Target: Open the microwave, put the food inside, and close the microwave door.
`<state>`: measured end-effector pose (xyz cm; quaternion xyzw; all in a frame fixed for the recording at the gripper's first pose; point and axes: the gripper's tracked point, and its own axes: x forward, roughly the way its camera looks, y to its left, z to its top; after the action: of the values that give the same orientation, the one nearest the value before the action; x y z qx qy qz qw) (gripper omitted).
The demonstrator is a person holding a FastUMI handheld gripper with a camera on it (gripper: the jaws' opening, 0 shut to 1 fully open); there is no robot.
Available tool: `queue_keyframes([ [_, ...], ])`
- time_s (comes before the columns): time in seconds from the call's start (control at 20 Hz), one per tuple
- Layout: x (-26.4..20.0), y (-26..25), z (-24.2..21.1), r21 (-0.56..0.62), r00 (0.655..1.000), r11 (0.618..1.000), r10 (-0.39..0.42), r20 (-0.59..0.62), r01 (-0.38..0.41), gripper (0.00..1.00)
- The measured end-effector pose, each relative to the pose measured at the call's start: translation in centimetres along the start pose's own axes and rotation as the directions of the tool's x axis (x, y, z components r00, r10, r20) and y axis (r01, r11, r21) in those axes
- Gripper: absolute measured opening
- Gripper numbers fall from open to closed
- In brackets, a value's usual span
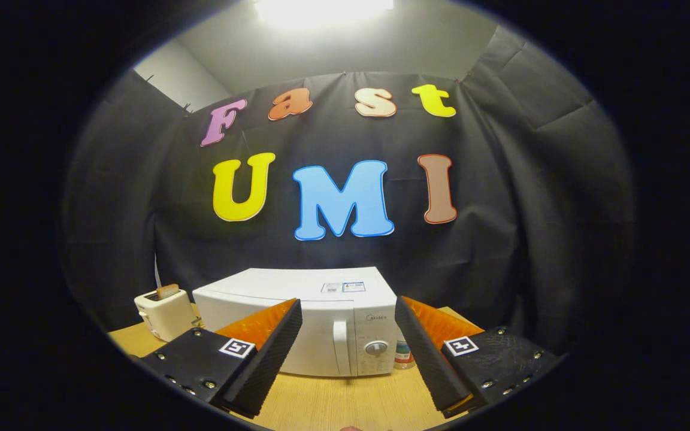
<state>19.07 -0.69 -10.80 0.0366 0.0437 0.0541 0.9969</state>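
Our tool is spread wide with nothing in it, so we might miss the thin handle on the shut white metal microwave and bump its round knob.

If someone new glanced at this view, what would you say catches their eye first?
The white microwave stands out first, door shut, on the wooden table just beyond the open claw, its handle showing between the two fingers. To its left sits a small white toaster with a slice of bread in its slot, and a small bottle peeks out at the microwave's right side.
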Motion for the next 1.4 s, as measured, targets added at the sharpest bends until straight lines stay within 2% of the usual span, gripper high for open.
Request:
queue_keyframes([
  [0.5,6.6,0.1,-6.6,-0.026,0.994,0.999,0.042,-0.101,-0.045,0.99],
  [1.05,11.1,0.0,-15.0,-0.054,0.966,0.997,0.038,-0.255,-0.053,1.00],
  [1.15,11.6,0.2,-15.8,-0.053,0.962,0.997,0.038,-0.270,-0.055,0.94],
  [1.2,11.8,0.3,-16.2,-0.056,0.961,0.997,0.035,-0.275,-0.052,0.84],
  [1.4,11.9,0.5,-17.1,-0.070,0.955,0.996,0.031,-0.293,-0.054,0.59],
])
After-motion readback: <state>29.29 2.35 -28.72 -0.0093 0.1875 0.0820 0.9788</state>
